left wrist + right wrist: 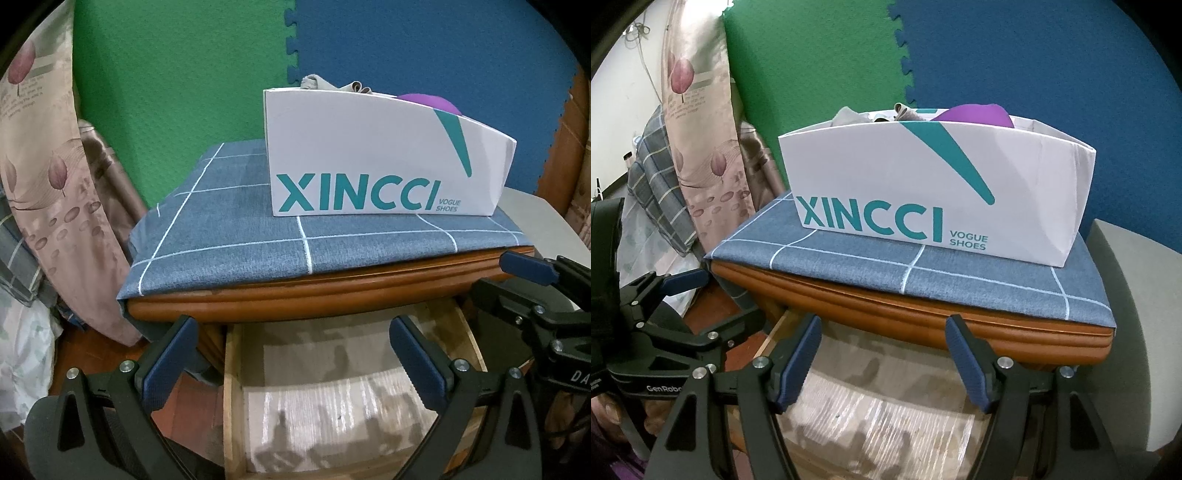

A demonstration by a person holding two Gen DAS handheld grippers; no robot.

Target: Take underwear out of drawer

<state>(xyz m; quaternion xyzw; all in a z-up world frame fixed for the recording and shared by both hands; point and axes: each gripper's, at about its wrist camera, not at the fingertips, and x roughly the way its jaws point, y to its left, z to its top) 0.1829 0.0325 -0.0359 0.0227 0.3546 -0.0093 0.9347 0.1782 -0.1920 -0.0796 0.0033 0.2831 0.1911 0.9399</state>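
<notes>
Underwear isn't in the open drawer [332, 406] as I see it: only its paper liner shows. Garments, apparently the underwear [975, 112], fill the shoebox [923, 184] on top. My left gripper [295, 354] and right gripper [882, 354] fingers stand wide, empty; little seems left.

Green [177, 74] and blue foam wall tiles [424, 48] behind a cloth-topped wooden nightstand [314, 291], floral curtain [48, 173] alongside.
</notes>
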